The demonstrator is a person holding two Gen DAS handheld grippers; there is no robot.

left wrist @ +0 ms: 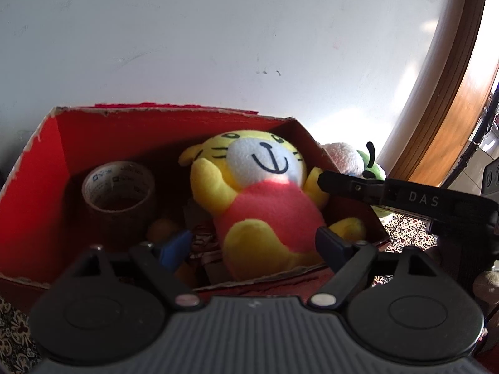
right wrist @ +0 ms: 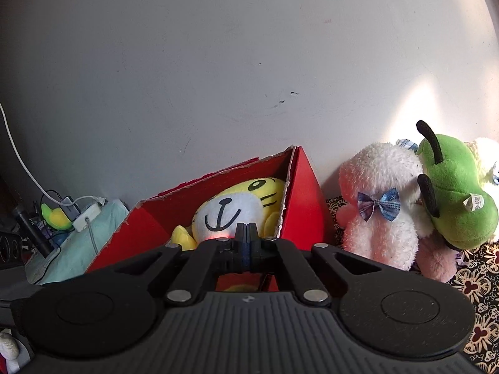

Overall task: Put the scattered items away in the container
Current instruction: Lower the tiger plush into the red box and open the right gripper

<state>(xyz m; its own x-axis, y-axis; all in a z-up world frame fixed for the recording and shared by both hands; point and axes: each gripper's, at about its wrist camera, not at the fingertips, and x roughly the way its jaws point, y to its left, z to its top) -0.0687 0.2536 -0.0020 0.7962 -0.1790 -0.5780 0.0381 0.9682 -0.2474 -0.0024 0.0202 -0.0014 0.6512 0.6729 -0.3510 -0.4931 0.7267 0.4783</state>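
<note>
A yellow tiger plush [left wrist: 265, 187] in a red shirt lies on its back inside the red cardboard box [left wrist: 93, 143], beside a roll of brown tape [left wrist: 118, 187]. My left gripper [left wrist: 252, 244] stands open over the box's near edge, its blue pads either side of the tiger's legs, with a gap on the left side. My right gripper [right wrist: 245, 233] is shut with nothing between its pads, and its tip [left wrist: 324, 180] reaches over the box's right wall to the tiger's arm. In the right wrist view the tiger [right wrist: 230, 208] shows in the box [right wrist: 305, 193].
A pale pink plush with a blue bow [right wrist: 380, 205] and a green plush [right wrist: 455, 193] sit right of the box on a patterned cloth [right wrist: 477, 280]. A white wall rises behind. A charger and cable [right wrist: 87, 218] lie left. A wooden door frame [left wrist: 461, 93] stands right.
</note>
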